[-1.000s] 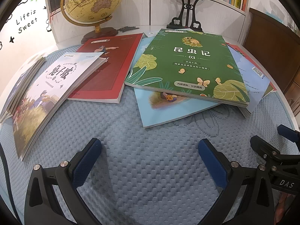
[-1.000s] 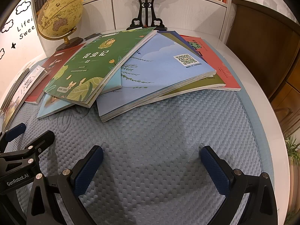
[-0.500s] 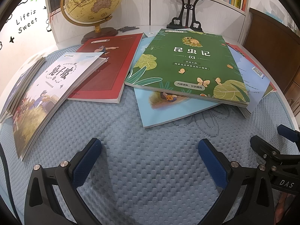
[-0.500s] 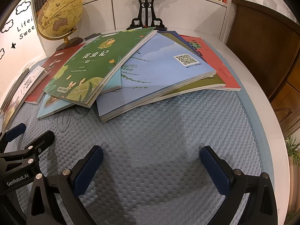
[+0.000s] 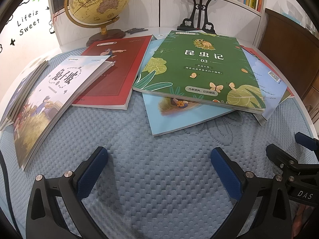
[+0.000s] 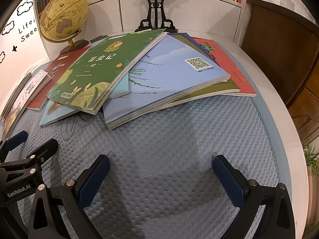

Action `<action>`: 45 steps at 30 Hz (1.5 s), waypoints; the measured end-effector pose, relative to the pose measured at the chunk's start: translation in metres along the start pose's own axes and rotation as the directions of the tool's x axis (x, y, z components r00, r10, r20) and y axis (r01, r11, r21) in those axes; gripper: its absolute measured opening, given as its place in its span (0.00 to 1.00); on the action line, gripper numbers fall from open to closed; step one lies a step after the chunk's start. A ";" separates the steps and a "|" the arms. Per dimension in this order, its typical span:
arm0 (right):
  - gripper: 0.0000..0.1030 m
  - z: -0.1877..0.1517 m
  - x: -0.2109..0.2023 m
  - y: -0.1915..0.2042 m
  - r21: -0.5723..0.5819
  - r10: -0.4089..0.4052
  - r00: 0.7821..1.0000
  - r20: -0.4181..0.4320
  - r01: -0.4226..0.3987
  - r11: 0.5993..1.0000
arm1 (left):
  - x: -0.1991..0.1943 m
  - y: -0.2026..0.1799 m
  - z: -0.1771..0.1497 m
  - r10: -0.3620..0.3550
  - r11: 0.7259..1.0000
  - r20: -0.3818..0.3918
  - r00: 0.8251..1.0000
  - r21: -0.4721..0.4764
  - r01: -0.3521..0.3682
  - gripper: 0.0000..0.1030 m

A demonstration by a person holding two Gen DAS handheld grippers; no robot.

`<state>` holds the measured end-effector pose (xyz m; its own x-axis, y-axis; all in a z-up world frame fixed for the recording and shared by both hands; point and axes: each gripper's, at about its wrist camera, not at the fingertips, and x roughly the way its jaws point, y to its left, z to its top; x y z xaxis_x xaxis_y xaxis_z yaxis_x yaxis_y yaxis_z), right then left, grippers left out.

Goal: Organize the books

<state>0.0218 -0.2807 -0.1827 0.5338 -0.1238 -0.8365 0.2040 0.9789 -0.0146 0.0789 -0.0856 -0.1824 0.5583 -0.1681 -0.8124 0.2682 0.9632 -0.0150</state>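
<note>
Here, your green book (image 5: 201, 69) lies flat, long axis running away from you, title end farthest, both hand-held grippers (image 5: 158, 171) (image 6: 161, 176) spread wide, empty.

Black frames, blue-padded fingers (image 5: 90, 174), silver screws.

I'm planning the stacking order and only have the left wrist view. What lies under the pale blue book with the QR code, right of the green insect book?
Observer: An olive-green book lies directly under the QR-code book.
Operator: And below the olive one?
Observer: A coral-red book, resting on the blue mat.
Operator: Are the right tongs holding anything?
Observer: No, the right tongs are open over bare mat, short of the pile.
</note>
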 end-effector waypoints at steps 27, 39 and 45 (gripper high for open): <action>1.00 0.000 -0.007 0.001 0.017 0.005 0.997 -0.081 -0.004 1.000 | 0.001 0.008 0.015 -0.024 0.999 -0.137 0.990 0.021 0.027 0.97; 1.00 0.050 -0.085 0.076 0.037 0.158 0.985 0.067 -0.161 0.986 | -0.099 0.128 0.074 0.045 0.999 0.073 0.996 -0.020 -0.043 0.97; 1.00 0.080 -0.080 0.151 0.103 0.340 0.938 0.063 -0.345 0.933 | -0.079 0.210 0.094 0.019 1.000 -0.056 0.998 0.010 -0.019 0.98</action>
<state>0.0753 -0.1362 -0.0741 0.6224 0.2066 -0.7550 0.0902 0.9392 0.3314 0.1649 0.1103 -0.0670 0.5181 -0.1375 -0.8442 0.2654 0.9641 0.0059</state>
